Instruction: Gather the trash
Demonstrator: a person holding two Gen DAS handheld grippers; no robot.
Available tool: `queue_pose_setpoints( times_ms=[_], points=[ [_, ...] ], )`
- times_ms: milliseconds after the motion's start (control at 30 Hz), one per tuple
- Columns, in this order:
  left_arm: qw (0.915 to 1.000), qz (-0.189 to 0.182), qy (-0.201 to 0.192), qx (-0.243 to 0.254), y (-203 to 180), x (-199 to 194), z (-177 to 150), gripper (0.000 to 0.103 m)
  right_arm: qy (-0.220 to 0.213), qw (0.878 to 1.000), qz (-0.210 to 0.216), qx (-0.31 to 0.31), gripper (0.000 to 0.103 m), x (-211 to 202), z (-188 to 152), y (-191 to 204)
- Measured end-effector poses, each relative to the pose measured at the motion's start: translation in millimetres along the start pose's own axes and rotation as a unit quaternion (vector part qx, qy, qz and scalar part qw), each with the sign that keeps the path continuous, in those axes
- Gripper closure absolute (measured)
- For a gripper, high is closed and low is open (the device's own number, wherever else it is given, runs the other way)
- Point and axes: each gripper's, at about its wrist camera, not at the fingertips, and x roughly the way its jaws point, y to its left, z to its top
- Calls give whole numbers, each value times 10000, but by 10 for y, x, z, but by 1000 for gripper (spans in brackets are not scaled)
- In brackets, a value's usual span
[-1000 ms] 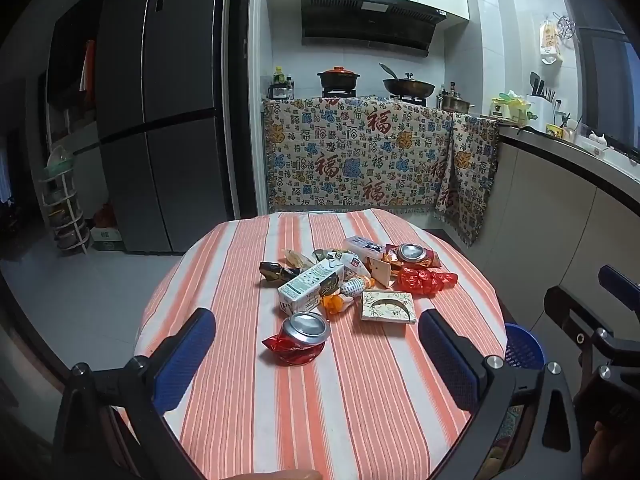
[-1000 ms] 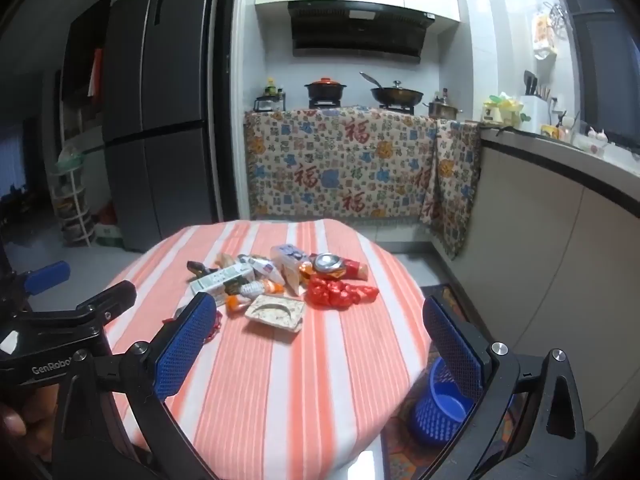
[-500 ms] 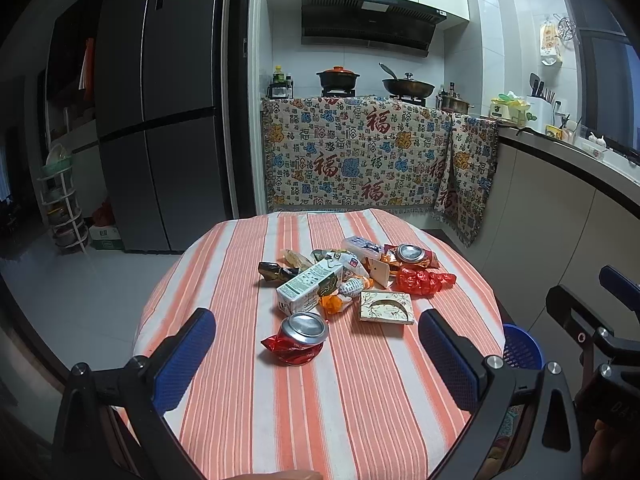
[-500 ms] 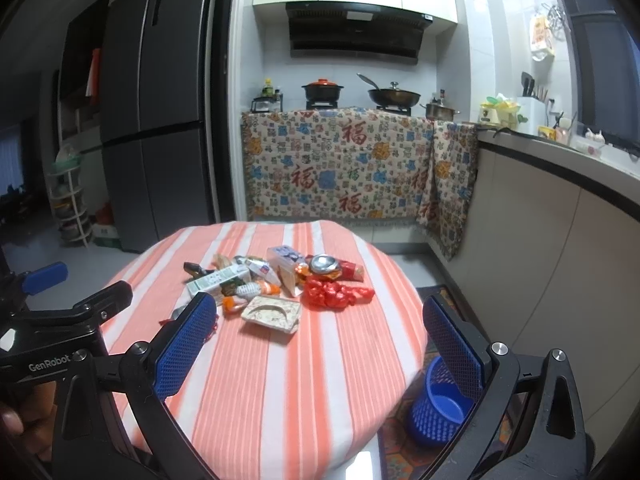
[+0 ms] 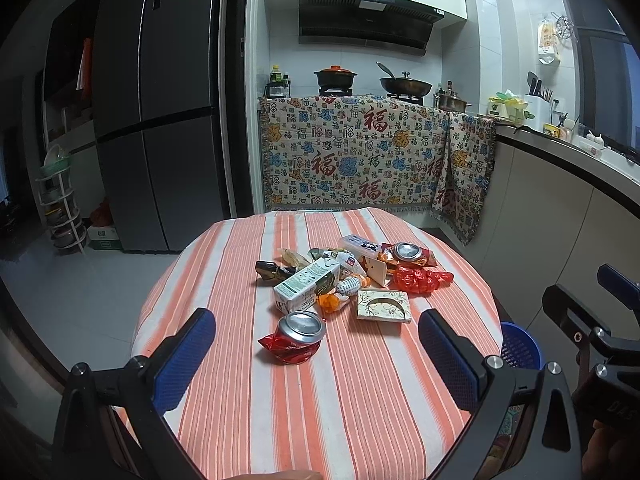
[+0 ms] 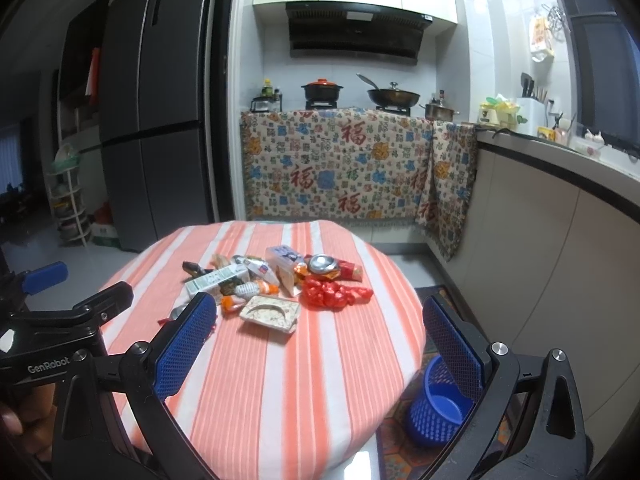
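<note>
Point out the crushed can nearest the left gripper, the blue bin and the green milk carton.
crushed can (image 5: pixel 302 325): left wrist view, silver top.
blue bin (image 6: pixel 440 408): right wrist view, inner wall.
green milk carton (image 5: pixel 306 282): left wrist view, printed side.

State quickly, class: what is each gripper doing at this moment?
Left gripper: open, holding nothing, above the striped table.
Right gripper: open, holding nothing.
</note>
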Motion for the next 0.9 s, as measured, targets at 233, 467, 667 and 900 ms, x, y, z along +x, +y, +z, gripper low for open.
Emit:
queue_pose_setpoints(
  times_ms=[233, 467, 667, 900],
  points=[
    [10000, -16, -4, -3, -7, -3, 4, 0, 3, 10000, 0, -1, 0, 1, 3, 6],
    [10000, -19, 1, -4, -7, -7, 2, 0, 6, 10000, -9, -16, 0, -1, -2, 8],
    [10000, -26, 3, -5, -13, -7, 1, 0, 25, 10000, -13, -18, 0, 3, -17, 5],
    [10000, -24, 1, -6, -15, -7, 2, 0, 25, 10000, -17, -25, 0, 4, -27, 2]
  ],
)
